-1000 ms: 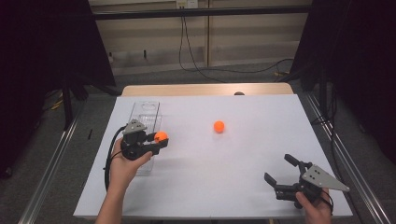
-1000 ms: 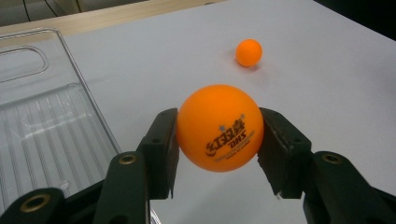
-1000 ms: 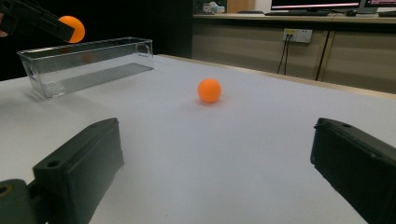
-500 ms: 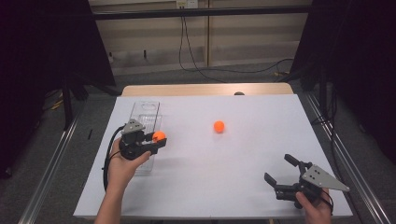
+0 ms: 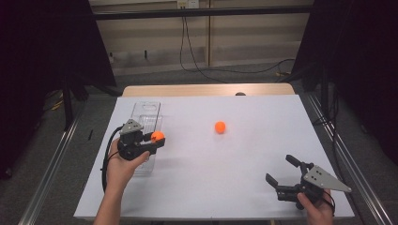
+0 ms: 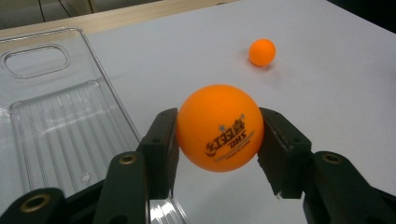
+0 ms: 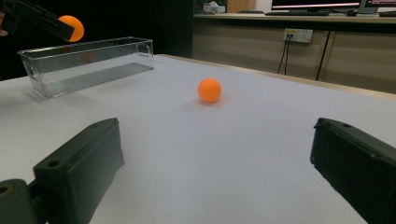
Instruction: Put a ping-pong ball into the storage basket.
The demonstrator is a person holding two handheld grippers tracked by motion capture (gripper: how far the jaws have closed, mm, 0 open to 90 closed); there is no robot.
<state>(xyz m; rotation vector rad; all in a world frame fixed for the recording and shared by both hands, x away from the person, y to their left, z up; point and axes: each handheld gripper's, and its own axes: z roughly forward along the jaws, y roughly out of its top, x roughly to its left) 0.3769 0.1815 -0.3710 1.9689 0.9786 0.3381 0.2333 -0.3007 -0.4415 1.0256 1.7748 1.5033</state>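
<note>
Held ball sits at the right edge of the clear bin, left of frame.

The white table (image 5: pixel 244 187) spans the high view; the clear plastic bin (image 5: pixel 146 117) runs lengthwise up the left. The left gripper (image 5: pixel 158 140) clamps an orange ping-pong ball (image 5: pixel 157 136) at the bin's right rim, so the drop lies leftward. The right gripper (image 5: pixel 280 171), lower right, gapes empty, well apart from the loose orange ball (image 5: pixel 219 127) at centre.

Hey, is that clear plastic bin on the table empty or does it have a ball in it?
Empty. The clear rectangular plastic bin shows only its bare ribbed floor; one orange ball is clamped above it.
</note>
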